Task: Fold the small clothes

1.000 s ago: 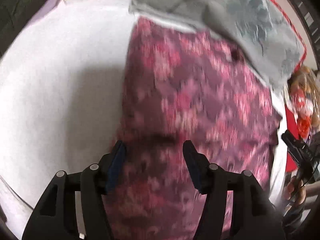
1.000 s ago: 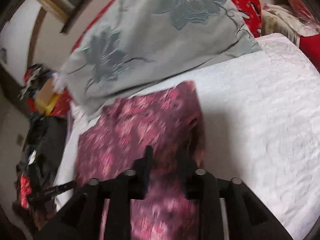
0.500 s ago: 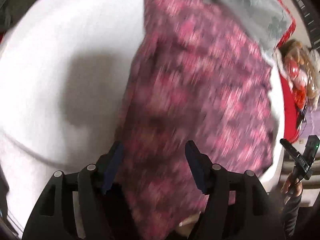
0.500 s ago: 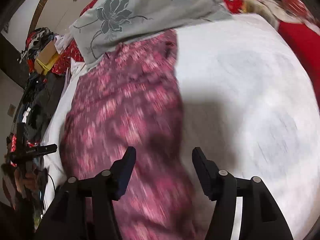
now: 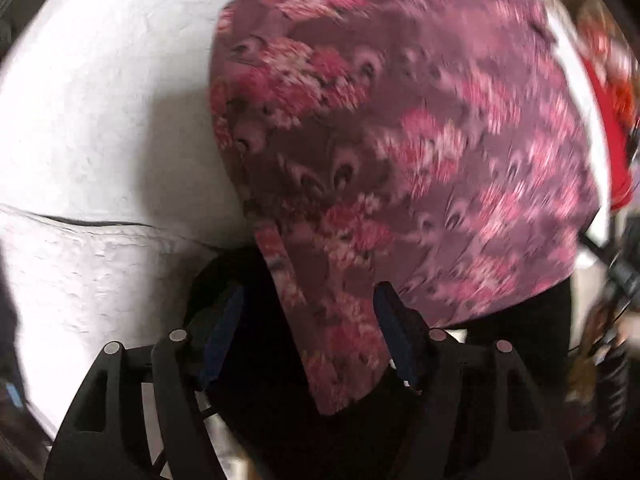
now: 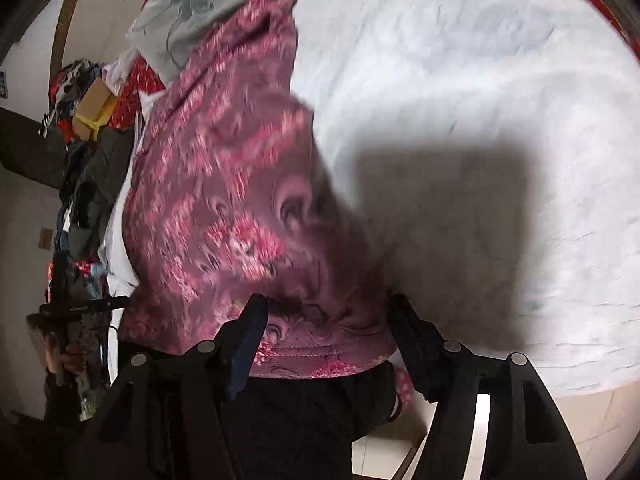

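Note:
A purple garment with a pink floral print [image 5: 400, 120] lies spread on the white bed cover [image 5: 100, 80], its near end hanging over the bed's front edge. It also shows in the right wrist view [image 6: 224, 200]. My left gripper [image 5: 308, 320] is open, its fingers either side of a hanging strip of the garment. My right gripper [image 6: 324, 328] is open, its fingers [image 6: 248, 336] straddling the garment's near hem. Neither holds the cloth.
A grey flowered pillow [image 6: 192, 8] lies at the garment's far end. Red fabric [image 5: 612, 120] borders the bed on the right. A pile of clothes and a cardboard box [image 6: 92, 104] sit beyond the bed. The white cover [image 6: 480, 100] stretches wide beside the garment.
Both grippers have pulled back from over the garment to the bed's near edge. The right gripper went from nearly shut to open. The garment's near end now hangs over the edge.

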Demonstrator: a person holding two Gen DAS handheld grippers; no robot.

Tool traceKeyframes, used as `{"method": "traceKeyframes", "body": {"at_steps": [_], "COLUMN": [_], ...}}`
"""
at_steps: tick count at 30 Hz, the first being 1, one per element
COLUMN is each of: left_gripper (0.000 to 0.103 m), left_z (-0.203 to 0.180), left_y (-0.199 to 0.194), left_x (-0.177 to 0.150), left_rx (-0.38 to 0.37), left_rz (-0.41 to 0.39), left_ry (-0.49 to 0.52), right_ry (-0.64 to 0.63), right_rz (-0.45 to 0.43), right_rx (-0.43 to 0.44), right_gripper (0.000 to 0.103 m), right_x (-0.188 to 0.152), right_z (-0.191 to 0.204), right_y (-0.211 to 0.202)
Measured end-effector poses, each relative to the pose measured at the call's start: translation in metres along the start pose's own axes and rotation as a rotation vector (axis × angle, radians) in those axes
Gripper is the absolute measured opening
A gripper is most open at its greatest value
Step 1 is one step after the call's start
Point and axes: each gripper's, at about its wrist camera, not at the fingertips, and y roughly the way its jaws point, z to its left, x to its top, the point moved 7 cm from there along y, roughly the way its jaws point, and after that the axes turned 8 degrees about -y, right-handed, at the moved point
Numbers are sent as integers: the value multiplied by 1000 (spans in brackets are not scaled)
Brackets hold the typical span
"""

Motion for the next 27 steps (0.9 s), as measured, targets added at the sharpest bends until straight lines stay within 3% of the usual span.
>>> {"method": "traceKeyframes", "body": {"at_steps": [2,4,5,6,7,11,14,18,22,27], "left_gripper": [64,34,25,8,3,3,3,3,3,3], "left_z": [-6,-15,-16,-15,-16,-16,-9,8,17,21], "left_y": [0,-1,-3,-6,-9,-17,-32,-57,-83,-106], "left_x": [-4,-8,-8,-7,-8,-8,-5,22,46,80], "left_rx": [67,130,148,132,63,-69,-253,-410,-504,-569], "left_rz": [-19,-56,-70,-78,-60,-52,-56,-106,-171,-242], "left_ry": [48,76,85,79,53,-27,-118,-188,-228,-270], "right_ry": [-3,-19,-29,-42,-62,-109,-118,-142,-151,-128], "right_rz": [-5,-7,-7,-8,-11,-69,-129,-186,-254,-323], "right_rx": [19,30,33,42,50,63,105,146,204,254], "right_gripper": [66,61,46,35,12,8,7,7,7,7], "right_x": [0,0,-1,-2,-3,-2,6,22,48,88], "right_z": [5,8,10,13,17,32,48,72,95,108], "right_y": [4,7,7,6,3,-14,-34,-55,-76,-91]}}
